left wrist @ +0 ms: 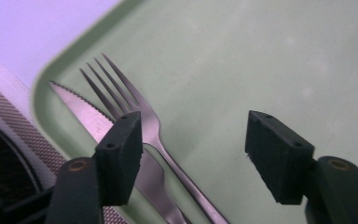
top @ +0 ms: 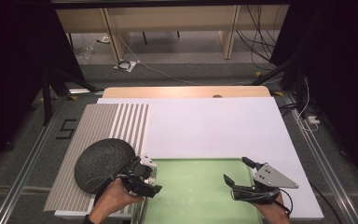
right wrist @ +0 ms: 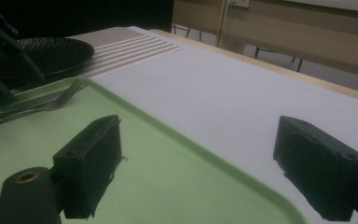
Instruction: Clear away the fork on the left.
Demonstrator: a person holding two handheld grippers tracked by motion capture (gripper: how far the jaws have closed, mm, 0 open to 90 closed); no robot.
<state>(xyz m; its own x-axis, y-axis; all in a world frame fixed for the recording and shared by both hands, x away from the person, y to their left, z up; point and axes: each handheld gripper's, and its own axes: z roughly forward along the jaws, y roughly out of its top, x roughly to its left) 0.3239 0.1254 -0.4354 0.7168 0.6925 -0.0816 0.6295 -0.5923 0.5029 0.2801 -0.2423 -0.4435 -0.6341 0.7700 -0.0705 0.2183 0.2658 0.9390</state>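
A fork (left wrist: pixel 140 116) and knife (left wrist: pixel 86 114) lie side by side at the green tray's (top: pixel 200 196) left edge, below the left hand-held gripper (left wrist: pixel 193 149), which gapes empty like the right hand-held gripper (right wrist: pixel 209 168).

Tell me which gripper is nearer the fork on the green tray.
Left. The left gripper hovers directly over the fork, fingers open and clear of it. The right gripper sits open across the tray, at its far edge.

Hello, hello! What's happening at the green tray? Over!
Both hand-held grippers open: left, right. Fork and knife side by side on tray. Nothing in the way.
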